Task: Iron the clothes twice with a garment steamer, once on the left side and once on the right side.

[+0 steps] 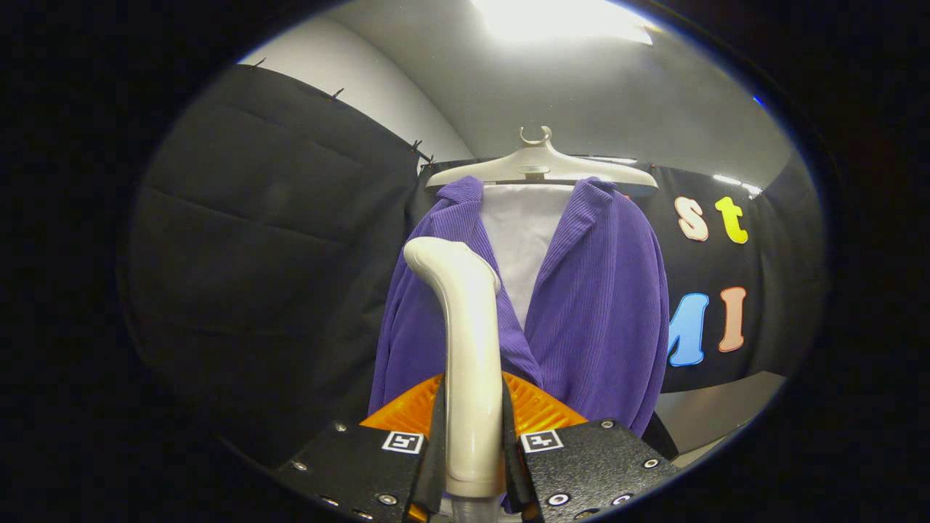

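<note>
Item: cream-white plastic garment steamer with a curved head, held upright between the fingers of the hand-held gripper, both black finger plates pressed against its handle, so the gripper is clenched on it. The long axis runs near-vertical, handle at the near end, the bent head tipped to the left and away toward the cloth. Just beyond it, a purple ribbed corduroy jacket over a white inner garment is hung on a pale plastic hanger, open at the front. The steamer head is placed before the jacket's left panel; contact cannot be told. The step is judged to be the left-side pass: the head is best kept facing the cloth and drawn steadily along the panel, without snagging the lapel. An orange ribbed piece is seen behind the fingers.
</note>
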`<state>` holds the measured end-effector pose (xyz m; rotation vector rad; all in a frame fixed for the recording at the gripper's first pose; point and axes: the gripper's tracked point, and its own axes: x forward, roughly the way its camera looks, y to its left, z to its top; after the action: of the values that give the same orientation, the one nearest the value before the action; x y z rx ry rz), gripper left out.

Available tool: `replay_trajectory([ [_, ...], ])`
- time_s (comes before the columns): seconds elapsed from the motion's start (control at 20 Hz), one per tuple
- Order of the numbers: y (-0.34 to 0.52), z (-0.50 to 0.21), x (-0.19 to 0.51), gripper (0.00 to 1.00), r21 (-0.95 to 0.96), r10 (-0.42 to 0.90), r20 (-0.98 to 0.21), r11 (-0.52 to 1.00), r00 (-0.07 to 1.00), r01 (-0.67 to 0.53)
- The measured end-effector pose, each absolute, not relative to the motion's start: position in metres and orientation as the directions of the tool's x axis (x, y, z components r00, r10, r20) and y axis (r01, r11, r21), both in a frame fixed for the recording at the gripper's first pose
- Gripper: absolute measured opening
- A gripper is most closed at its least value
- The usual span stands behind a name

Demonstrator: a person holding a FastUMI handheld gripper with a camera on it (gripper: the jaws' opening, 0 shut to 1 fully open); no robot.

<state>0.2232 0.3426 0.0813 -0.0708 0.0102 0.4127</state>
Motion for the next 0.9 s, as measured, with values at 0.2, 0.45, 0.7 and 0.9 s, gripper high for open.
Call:
replay_trajectory([
  [0.2,0.337,0.055,0.214,0.34,-0.079,0.397,-0.053,0.913,0.916,-0.401],
  [0.45,0.33,0.033,0.201,0.34,-0.078,0.396,-0.078,0.912,0.915,-0.402],
  [0.7,0.326,-0.005,0.184,0.34,-0.081,0.402,-0.145,0.906,0.904,-0.415],
  [0.9,0.318,-0.049,0.179,0.34,-0.083,0.384,-0.216,0.909,0.898,-0.409],
])
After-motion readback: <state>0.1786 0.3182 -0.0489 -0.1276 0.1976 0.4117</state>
